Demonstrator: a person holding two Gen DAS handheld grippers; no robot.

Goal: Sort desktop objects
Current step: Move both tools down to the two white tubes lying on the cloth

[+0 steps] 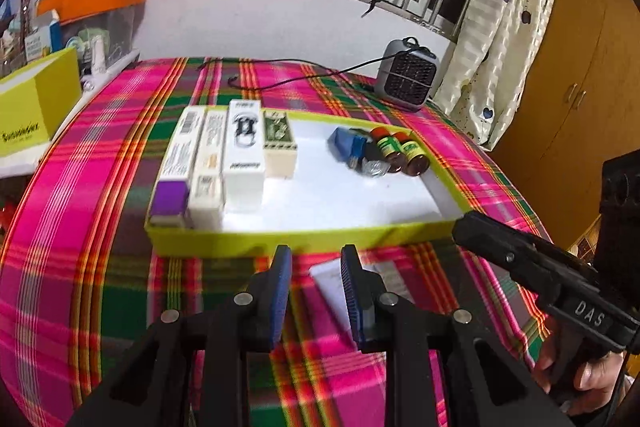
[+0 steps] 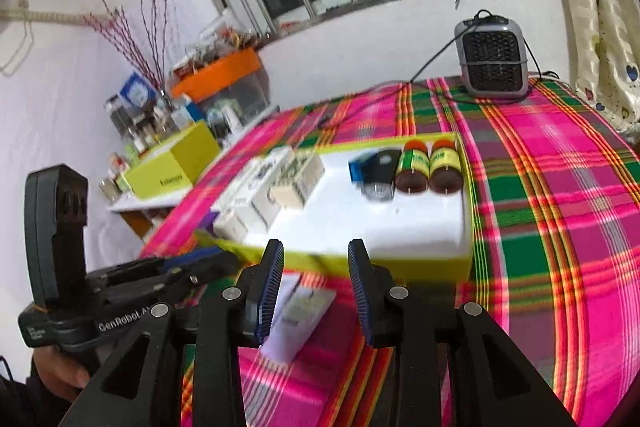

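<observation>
Tray [image 1: 280,239]: four cartons [image 1: 224,155], two bottles [image 1: 400,153].

Small cartons [image 1: 224,163], two bottles [image 1: 400,153], shallow tray [image 1: 304,237]

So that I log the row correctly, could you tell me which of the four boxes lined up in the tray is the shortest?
The green-labelled box at the right end of the row in the tray; the other three reach further toward the near rim.

"DAS" on right gripper [image 1: 520,263] ("GenRobot" on left gripper [image 2: 192,267])
</observation>
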